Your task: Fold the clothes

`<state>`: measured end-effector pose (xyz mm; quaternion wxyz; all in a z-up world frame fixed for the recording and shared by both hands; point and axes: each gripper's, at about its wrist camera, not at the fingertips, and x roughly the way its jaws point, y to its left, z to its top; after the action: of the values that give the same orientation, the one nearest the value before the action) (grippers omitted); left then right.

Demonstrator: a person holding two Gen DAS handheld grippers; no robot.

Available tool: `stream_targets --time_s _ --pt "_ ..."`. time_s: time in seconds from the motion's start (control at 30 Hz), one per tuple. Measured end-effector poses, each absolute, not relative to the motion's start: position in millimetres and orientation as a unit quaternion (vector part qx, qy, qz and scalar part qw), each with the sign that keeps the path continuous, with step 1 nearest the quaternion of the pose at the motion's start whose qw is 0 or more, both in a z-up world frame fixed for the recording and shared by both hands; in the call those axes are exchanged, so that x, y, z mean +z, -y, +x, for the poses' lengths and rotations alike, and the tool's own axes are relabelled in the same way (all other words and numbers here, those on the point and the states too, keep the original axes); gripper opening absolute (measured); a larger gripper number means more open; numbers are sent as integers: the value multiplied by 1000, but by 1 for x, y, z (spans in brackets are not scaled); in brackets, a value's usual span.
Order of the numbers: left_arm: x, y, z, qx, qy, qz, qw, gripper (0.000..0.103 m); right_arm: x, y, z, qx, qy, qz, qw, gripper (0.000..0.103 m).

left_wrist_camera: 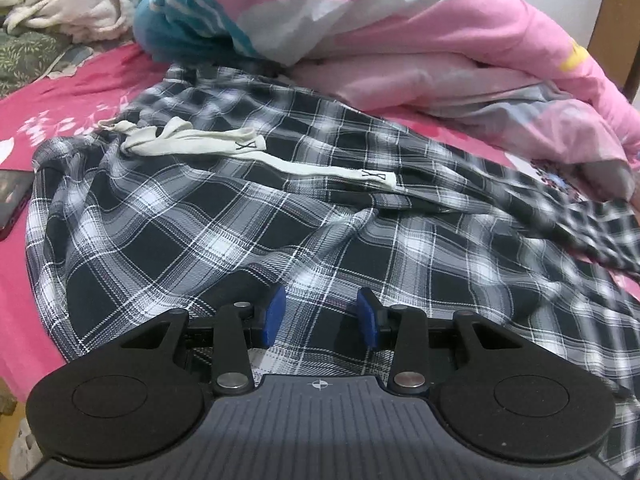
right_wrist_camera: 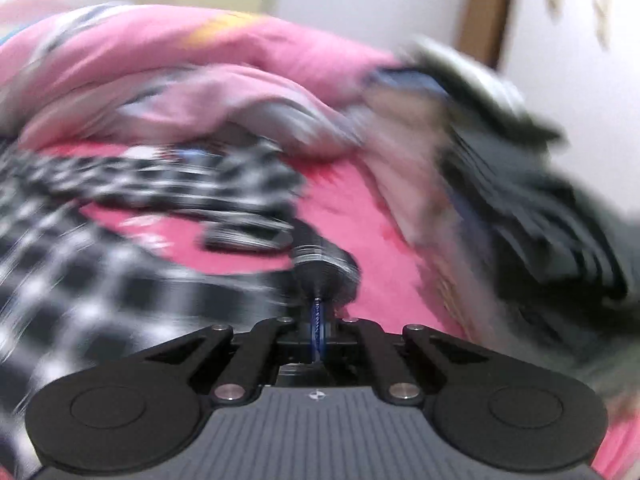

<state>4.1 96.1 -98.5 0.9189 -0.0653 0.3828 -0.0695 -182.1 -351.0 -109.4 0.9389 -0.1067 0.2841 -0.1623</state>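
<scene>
Left wrist view: black-and-white plaid trousers with a pale drawstring (left_wrist_camera: pixel 256 216) lie spread on the pink bedsheet (left_wrist_camera: pixel 80 92), and the left gripper (left_wrist_camera: pixel 320 316) hovers above them, jaws apart and empty. Right wrist view, blurred: the right gripper (right_wrist_camera: pixel 318 312) is clamped on a bunched fold of the plaid cloth.

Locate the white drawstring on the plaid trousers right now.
Left wrist view, upper centre: the white drawstring lies across the plaid trousers, beyond the open left gripper and before the pink quilt.

Both wrist views close, angled down, sharing plaid garment (left_wrist_camera: pixel 280 208) and pink bedding (right_wrist_camera: pixel 360 216)
</scene>
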Motion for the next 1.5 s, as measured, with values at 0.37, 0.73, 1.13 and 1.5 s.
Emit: stream_targets --time_s 0.37,0.73,1.13,1.5 --pt "-97 -88 11 -69 -387 -41 918 39 -112 298 -199 -68 -284 -160 943 43" --pt "-97 -89 12 -71 -387 -44 918 40 -91 392 -161 -67 -290 -3 955 41" --pt "-98 -88 11 -66 -388 -40 919 42 -117 383 -136 10 -350 -49 936 37" --pt "-98 -87 10 -66 -388 -35 918 44 -116 374 -147 13 -331 -69 941 10"
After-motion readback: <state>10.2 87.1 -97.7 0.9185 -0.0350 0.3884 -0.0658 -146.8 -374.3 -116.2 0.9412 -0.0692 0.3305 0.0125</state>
